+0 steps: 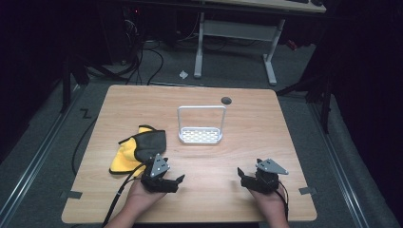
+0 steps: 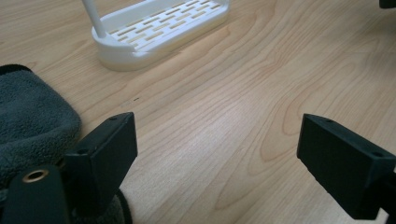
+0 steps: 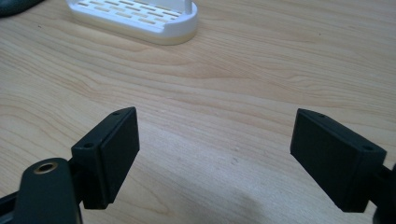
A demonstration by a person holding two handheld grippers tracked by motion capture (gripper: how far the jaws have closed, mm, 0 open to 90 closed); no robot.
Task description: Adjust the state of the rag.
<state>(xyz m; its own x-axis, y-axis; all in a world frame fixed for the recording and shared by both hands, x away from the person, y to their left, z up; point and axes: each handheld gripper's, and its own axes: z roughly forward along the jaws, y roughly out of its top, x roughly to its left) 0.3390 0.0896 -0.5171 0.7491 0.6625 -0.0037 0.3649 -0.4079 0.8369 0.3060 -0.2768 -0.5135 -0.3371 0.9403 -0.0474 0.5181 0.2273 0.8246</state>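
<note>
A: What stood around the wooden table point(image 1: 266, 123)?

B: Grey carpet floor point(image 1: 237, 71) on every side of it. Beyond the table's far edge stood a white-legged desk point(image 1: 235, 28), its top lit and pale, its two feet pointing toward the table.

A: Anything on the floor?

B: Black cables point(image 1: 142, 61) lay tangled beyond the table's far left corner. A small white scrap point(image 1: 183, 74) lay between the table and the desk's left leg. Metal rails point(image 1: 33, 156) ran along the floor left and right of the table.

A: Light?

B: The room past the table was dark; the tabletop was bright.
</note>
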